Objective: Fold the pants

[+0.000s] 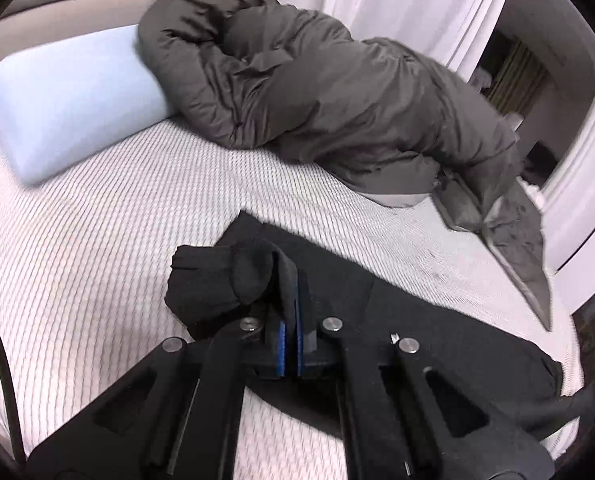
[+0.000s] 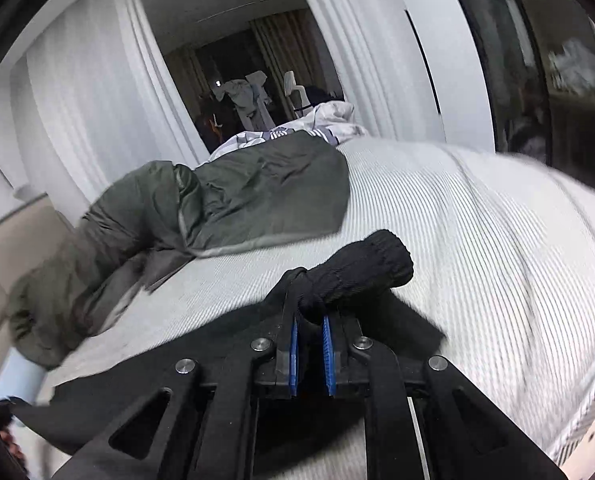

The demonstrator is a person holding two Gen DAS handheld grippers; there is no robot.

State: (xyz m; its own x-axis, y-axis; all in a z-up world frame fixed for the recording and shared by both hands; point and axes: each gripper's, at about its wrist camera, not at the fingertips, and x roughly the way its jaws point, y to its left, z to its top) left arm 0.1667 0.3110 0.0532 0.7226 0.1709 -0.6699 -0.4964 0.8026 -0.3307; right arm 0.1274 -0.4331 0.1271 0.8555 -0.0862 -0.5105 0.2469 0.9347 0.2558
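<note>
Black pants (image 1: pixel 437 320) lie spread on the white ribbed bed (image 1: pixel 117 208). My left gripper (image 1: pixel 291 280) is shut on a bunched end of the black pants (image 1: pixel 217 280), lifted off the bed; the cloth hangs out to the left of the jaws. In the right wrist view my right gripper (image 2: pixel 311 300) is shut on another end, whose ribbed cuff (image 2: pixel 361 268) sticks out up and to the right. Below it the black pants (image 2: pixel 157 384) stretch leftward across the bed (image 2: pixel 477 240).
A dark grey quilt (image 1: pixel 317 92) is heaped along the far side of the bed, next to a pale blue pillow (image 1: pixel 65 96). The same quilt (image 2: pixel 217 200) shows in the right view, with white bedding (image 2: pixel 317 120) behind. White curtains (image 1: pixel 409 0) stand beyond.
</note>
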